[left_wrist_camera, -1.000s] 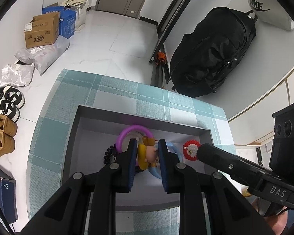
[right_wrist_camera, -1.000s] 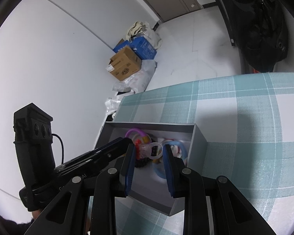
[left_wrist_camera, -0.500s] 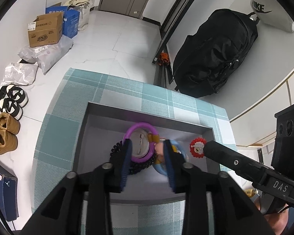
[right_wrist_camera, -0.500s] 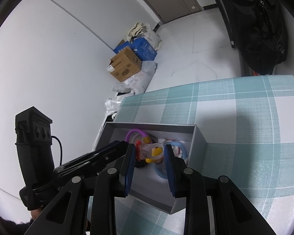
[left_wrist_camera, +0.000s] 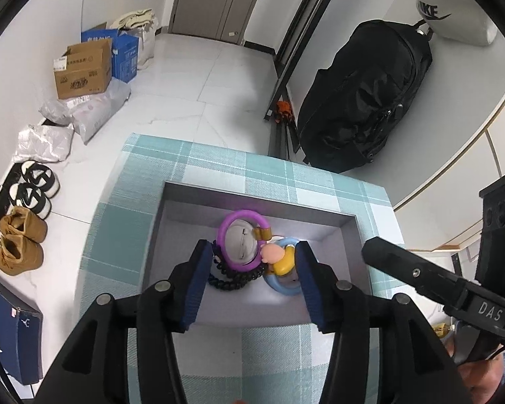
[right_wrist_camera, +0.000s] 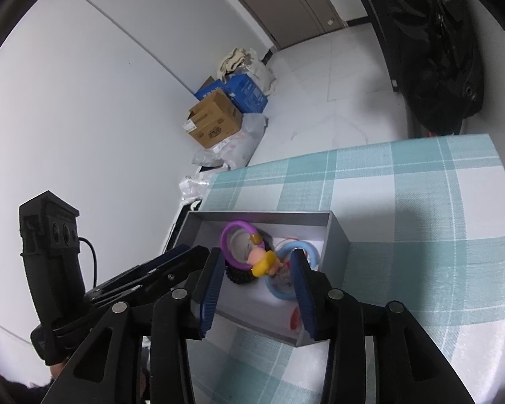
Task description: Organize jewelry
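Teal checked tablecloth (left_wrist_camera: 219, 171) | grey open cardboard box (left_wrist_camera: 252, 198) kept purple, blue plastic bracelets (left_wrist_camera: 240, 235) together | left gripper (left_wrist_camera: 250, 281), right gripper (right_wrist_camera: 257, 284) just opened, empty, apparently after release.

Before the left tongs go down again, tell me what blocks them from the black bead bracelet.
The purple ring lies across the top of the black bead bracelet in the grey box, and the yellow figure charm sits at its right end. The left tongs, which have just been opening, hold nothing.
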The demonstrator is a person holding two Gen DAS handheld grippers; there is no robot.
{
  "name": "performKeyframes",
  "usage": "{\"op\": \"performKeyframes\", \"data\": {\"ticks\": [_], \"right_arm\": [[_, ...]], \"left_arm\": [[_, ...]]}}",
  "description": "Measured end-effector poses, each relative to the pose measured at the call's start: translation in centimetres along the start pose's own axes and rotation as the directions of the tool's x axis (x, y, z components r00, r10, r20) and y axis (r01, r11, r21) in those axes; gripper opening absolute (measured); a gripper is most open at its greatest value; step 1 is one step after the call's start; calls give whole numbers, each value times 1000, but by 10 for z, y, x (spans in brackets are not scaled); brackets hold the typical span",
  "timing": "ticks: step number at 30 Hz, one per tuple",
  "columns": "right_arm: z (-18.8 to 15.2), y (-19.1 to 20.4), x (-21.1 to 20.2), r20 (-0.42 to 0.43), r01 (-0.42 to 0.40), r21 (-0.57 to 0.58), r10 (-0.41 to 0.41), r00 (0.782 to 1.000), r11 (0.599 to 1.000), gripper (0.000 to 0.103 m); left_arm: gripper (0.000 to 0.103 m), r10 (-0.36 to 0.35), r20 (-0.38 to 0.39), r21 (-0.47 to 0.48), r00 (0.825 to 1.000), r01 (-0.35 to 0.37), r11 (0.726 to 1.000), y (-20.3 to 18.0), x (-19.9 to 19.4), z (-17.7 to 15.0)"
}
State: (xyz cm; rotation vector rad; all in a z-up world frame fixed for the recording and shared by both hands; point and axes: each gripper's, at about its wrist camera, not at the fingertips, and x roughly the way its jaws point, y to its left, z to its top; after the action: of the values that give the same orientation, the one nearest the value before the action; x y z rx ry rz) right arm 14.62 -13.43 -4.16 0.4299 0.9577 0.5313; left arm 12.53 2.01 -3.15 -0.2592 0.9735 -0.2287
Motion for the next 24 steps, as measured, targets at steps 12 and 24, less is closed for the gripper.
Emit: {"op": "performKeyframes", "data": {"ticks": [12,24], "right_arm": [[-18,18,-21,87,40,-106,-31,996,994,70],[-46,30,-59,195,69,-115,-45,980,991,98]], "left_arm": [[60,33,70,23,997,-35,999,-2,-27,-12],[73,38,175,60,984,-50,997,-10,-57,-30]]}}
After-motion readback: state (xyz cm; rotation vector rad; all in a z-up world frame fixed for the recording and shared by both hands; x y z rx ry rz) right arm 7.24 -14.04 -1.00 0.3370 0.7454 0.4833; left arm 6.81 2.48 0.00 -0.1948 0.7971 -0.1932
